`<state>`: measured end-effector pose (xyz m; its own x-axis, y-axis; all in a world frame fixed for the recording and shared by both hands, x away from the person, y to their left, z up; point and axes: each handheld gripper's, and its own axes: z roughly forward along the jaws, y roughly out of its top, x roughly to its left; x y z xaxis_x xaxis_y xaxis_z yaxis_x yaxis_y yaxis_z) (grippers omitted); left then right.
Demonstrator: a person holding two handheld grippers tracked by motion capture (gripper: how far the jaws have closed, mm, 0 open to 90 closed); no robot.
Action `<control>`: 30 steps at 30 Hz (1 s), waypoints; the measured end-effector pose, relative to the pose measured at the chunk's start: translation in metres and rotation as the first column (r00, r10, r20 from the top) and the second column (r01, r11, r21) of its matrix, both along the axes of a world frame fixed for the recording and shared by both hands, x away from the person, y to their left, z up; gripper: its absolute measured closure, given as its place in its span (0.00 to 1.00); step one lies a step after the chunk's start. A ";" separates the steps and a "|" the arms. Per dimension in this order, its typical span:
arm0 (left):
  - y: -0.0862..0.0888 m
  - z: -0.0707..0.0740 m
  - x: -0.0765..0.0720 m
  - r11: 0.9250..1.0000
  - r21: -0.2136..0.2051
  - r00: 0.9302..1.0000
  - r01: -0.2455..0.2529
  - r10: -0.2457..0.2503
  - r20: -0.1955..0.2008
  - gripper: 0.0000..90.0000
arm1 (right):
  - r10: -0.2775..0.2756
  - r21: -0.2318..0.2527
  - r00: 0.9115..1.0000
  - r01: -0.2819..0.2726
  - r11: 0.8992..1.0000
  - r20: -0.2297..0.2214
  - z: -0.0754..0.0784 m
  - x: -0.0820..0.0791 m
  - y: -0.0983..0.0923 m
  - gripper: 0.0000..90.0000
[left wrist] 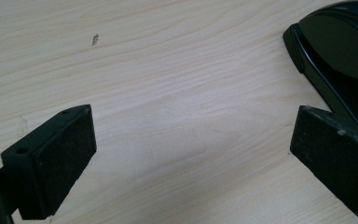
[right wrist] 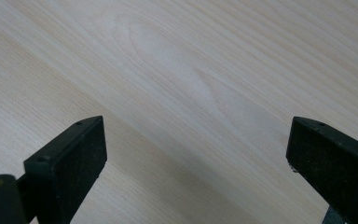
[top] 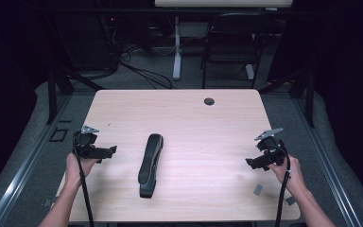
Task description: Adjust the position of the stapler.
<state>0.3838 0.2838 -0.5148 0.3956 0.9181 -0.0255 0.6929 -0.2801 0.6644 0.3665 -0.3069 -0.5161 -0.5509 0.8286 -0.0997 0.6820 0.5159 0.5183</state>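
Note:
A black stapler (top: 150,164) lies lengthwise near the middle of the light wooden table (top: 194,118). My left gripper (top: 109,151) is held just left of it, pointing toward it, jaws wide apart and empty. In the left gripper view the stapler (left wrist: 340,51) fills the upper right corner, behind the right jaw, and my left gripper (left wrist: 193,158) frames bare wood. My right gripper (top: 250,162) hovers near the table's right edge, pointing left, well away from the stapler. In the right gripper view my right gripper (right wrist: 196,168) stands open over plain wood.
A round cable hole (top: 209,101) sits at the table's far edge. A small dark piece (top: 258,189) lies near the front right corner. Beyond the table stand a black chair (top: 231,42) and a white desk leg (top: 177,47), with cables on the floor.

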 end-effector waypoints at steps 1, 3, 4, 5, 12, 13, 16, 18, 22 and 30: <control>0.000 0.000 0.000 1.000 0.001 1.000 -0.003 0.003 0.001 0.00 | 0.000 0.000 1.000 0.000 1.000 0.000 0.000 0.000 0.000 0.05; -0.001 -0.001 0.002 1.000 -0.003 1.000 -0.010 0.010 -0.006 0.00 | 0.001 0.002 1.000 -0.001 1.000 0.005 0.000 -0.001 0.000 0.06; -0.002 -0.001 0.002 1.000 -0.004 1.000 -0.011 0.011 -0.008 0.00 | 0.000 0.003 1.000 0.000 1.000 0.003 0.000 -0.001 0.000 0.06; -0.002 0.000 0.002 1.000 -0.001 1.000 -0.004 0.004 -0.012 0.00 | 0.003 0.001 1.000 -0.003 1.000 -0.005 0.000 0.000 0.000 0.06; -0.005 0.006 -0.002 1.000 -0.015 1.000 -0.012 0.011 -0.024 0.00 | 0.001 0.002 1.000 -0.001 1.000 -0.006 -0.001 -0.001 0.003 0.07; -0.006 0.007 -0.002 0.999 -0.035 0.999 -0.008 0.007 -0.031 0.00 | 0.000 -0.004 1.000 0.000 1.000 -0.004 0.000 -0.001 0.003 0.07; -0.011 0.011 -0.006 0.999 -0.046 0.998 0.027 -0.029 -0.050 0.00 | -0.001 0.005 1.000 0.001 1.000 -0.013 -0.001 0.000 0.002 0.08; -0.017 0.011 -0.009 0.998 -0.042 0.996 0.056 -0.058 -0.069 0.00 | -0.004 0.001 1.000 0.004 1.000 -0.010 -0.002 0.001 0.002 0.08; -0.028 0.015 -0.015 0.992 -0.043 0.989 0.123 -0.126 -0.078 0.01 | -0.004 0.006 1.000 0.004 1.000 -0.011 -0.002 0.000 0.002 0.08; -0.044 0.016 -0.029 0.980 -0.036 0.975 0.197 -0.200 -0.100 0.28 | -0.004 0.005 1.000 0.004 1.000 -0.029 -0.002 0.001 0.001 0.09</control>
<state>0.3546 0.2393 -0.4989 0.5640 0.8200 -0.0978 0.6901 -0.4030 0.6011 0.3671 -0.3055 -0.5181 -0.5500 0.8313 -0.0798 0.6990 0.5105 0.5008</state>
